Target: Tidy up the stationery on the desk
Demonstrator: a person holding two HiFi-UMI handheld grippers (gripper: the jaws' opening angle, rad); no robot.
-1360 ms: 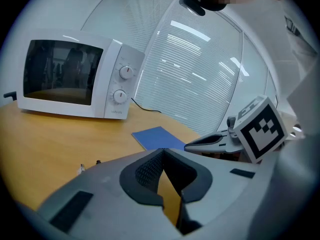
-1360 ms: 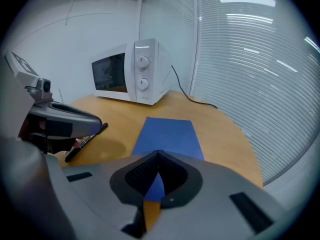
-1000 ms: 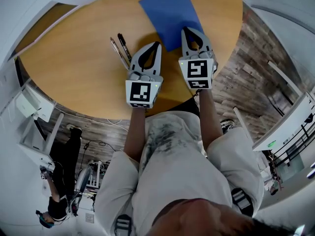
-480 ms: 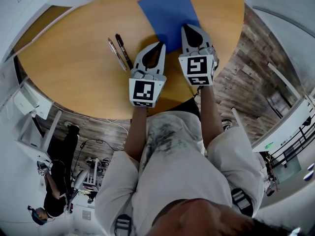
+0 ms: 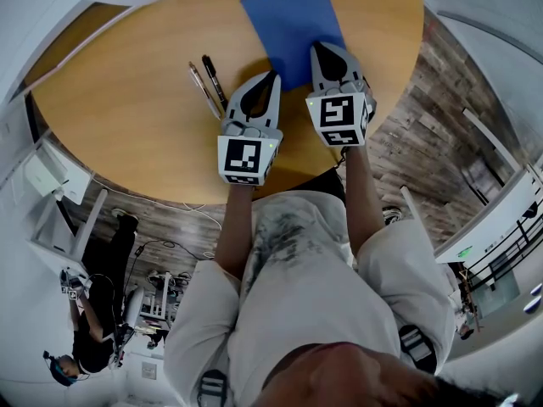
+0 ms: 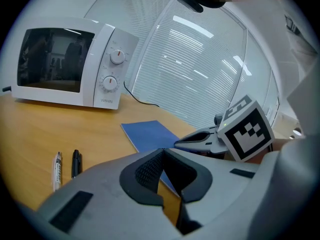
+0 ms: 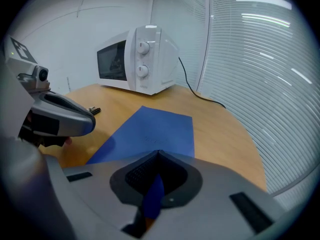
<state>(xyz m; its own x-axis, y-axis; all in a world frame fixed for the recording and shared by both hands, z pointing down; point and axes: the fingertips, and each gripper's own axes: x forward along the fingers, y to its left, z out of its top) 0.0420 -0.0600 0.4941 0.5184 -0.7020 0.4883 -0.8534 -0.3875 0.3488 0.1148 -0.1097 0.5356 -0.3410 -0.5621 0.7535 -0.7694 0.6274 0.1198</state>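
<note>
A blue notebook (image 5: 293, 19) lies flat on the round wooden desk (image 5: 127, 117); it also shows in the left gripper view (image 6: 150, 135) and the right gripper view (image 7: 150, 131). Left of it lie two pens side by side, a pale one (image 5: 202, 90) (image 6: 57, 170) and a black one (image 5: 214, 78) (image 6: 76, 162). My left gripper (image 5: 273, 76) (image 6: 163, 150) is shut and empty, hovering between the pens and the notebook's near corner. Over the notebook's near edge my right gripper (image 5: 323, 49) (image 7: 159, 152) is also shut, with nothing held.
A white microwave (image 6: 65, 59) (image 7: 135, 59) stands at the desk's far side, with a black cable (image 7: 197, 91) trailing behind it. A glass wall with blinds runs behind the desk. Another person (image 5: 89, 329) is on the floor area at the lower left.
Almost nothing differs. The left gripper drifted slightly right and came back; both grippers stay shut and the pens and notebook have not moved.
</note>
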